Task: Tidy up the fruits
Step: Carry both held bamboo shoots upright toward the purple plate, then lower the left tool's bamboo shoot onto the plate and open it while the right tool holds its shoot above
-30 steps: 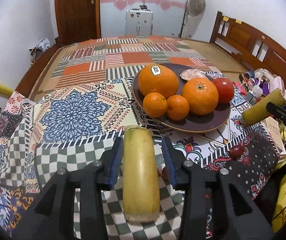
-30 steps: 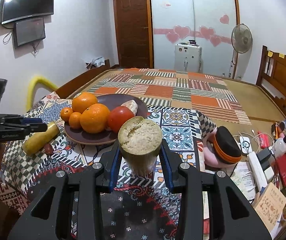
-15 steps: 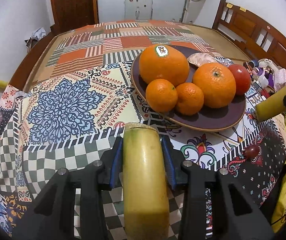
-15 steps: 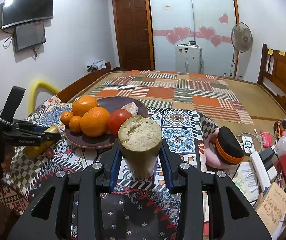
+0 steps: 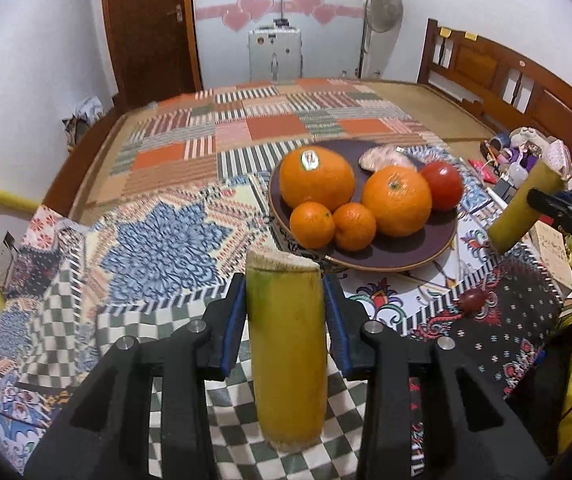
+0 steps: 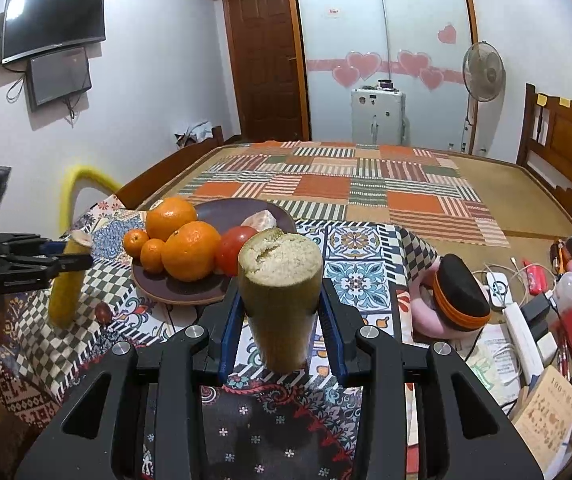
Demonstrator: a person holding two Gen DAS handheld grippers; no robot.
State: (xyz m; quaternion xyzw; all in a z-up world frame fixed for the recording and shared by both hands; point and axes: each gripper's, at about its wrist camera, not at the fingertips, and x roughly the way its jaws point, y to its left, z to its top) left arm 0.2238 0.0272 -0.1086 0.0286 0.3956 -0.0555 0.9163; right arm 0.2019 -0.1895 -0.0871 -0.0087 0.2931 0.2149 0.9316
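Both grippers angle down over the patterned tablecloth (image 5: 158, 240). The left gripper (image 5: 284, 304) clamps a yellow sugarcane piece (image 5: 288, 360) lengthwise; the right gripper (image 6: 280, 312) clamps a greener sugarcane piece (image 6: 280, 304), its cut end facing up. Only the right wrist view shows the wall television (image 6: 54, 22). The dark plate (image 5: 406, 252) holds four oranges (image 5: 316, 178), a tomato (image 5: 442, 184) and a pale wedge.

A big bed (image 6: 518, 196) with a patchwork cloth (image 5: 154, 240) (lots of colours) holds a dark plate (image 5: 406, 256) of fruit, a small red fruit (image 5: 472, 300) and a pink toy (image 6: 452, 300).
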